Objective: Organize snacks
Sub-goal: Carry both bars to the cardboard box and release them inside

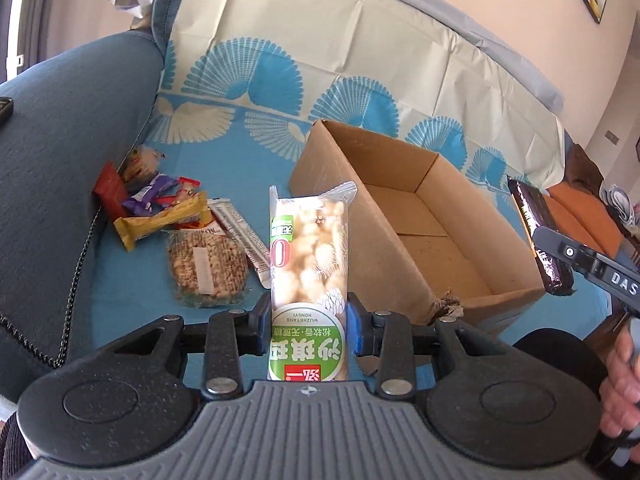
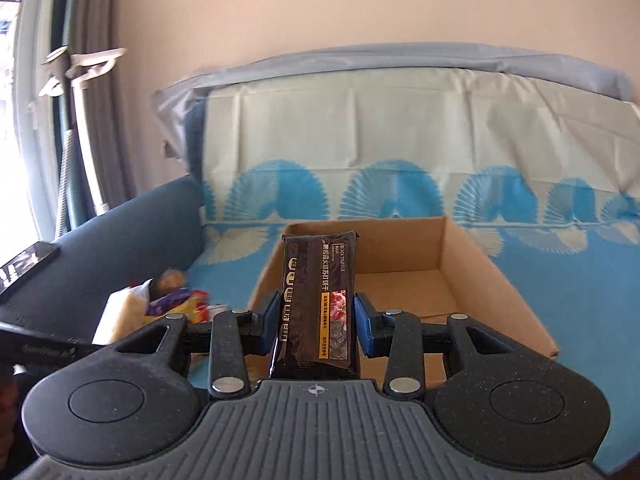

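My left gripper (image 1: 308,320) is shut on a clear-and-green snack pack (image 1: 308,248) and holds it upright above the blue cloth, left of the open cardboard box (image 1: 404,216). My right gripper (image 2: 316,316) is shut on a dark cracker pack (image 2: 320,296) and holds it upright in front of the box (image 2: 472,280). In the left wrist view the right gripper (image 1: 560,252) with its dark pack (image 1: 536,232) hovers at the box's right edge. The box looks empty.
A pile of loose snacks (image 1: 176,216) lies on the blue patterned cloth (image 1: 224,128) left of the box, including a round rice cake (image 1: 208,268) and a yellow bar (image 1: 160,220). A dark blue sofa arm (image 1: 60,140) bounds the left side.
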Available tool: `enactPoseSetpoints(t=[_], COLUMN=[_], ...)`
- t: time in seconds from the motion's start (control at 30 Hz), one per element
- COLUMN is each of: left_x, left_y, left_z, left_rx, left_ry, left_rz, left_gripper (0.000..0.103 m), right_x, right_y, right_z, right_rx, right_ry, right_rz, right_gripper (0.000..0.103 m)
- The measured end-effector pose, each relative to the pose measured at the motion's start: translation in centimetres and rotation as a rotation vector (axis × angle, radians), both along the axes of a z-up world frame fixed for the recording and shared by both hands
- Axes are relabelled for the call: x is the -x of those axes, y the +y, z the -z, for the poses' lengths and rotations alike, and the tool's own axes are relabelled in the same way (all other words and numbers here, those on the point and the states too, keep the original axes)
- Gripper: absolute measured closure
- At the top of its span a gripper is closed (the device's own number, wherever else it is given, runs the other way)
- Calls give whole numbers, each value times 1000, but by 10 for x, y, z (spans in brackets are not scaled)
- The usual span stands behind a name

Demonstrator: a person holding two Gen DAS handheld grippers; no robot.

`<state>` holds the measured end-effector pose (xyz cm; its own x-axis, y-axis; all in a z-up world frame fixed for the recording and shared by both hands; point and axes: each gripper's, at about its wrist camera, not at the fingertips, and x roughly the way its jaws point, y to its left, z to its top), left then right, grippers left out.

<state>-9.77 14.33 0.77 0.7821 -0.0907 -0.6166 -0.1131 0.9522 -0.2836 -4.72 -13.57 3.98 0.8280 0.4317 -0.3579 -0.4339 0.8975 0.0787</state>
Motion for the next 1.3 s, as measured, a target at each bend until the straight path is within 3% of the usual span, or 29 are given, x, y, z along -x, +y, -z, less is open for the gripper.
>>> enactPoseSetpoints(t=[0.13, 0.27, 0.43, 0.67, 0.97, 1.1, 1.3], left_x=[-8, -14, -22, -52, -123, -148, -174], left_y=[-3, -9, -17, -45, -91, -116, -135], left_z=[3, 2, -8, -44, -66, -74, -82], left_rx=[-23, -37, -50, -77, -39, -75, -60], left_ry=[-4, 14, 11, -61, -55, -91, -131], left_rz=[32, 55, 49, 43, 103, 139, 139], left_gripper=[63, 63, 63, 63, 63, 63, 63], right_x=[-23, -46, -73, -85, -101, -103, -99], right_y=[-10, -13, -25, -45, -44, -45, -51], right_z=[3, 0, 3, 21, 30, 32, 32], right_rx=[42, 77, 34, -116, -150, -181, -238], right_ry=[75, 83, 54, 58, 71, 61, 11], right_rz=[83, 116, 127, 134, 89, 73, 89], right_gripper=[63, 63, 63, 63, 63, 63, 63])
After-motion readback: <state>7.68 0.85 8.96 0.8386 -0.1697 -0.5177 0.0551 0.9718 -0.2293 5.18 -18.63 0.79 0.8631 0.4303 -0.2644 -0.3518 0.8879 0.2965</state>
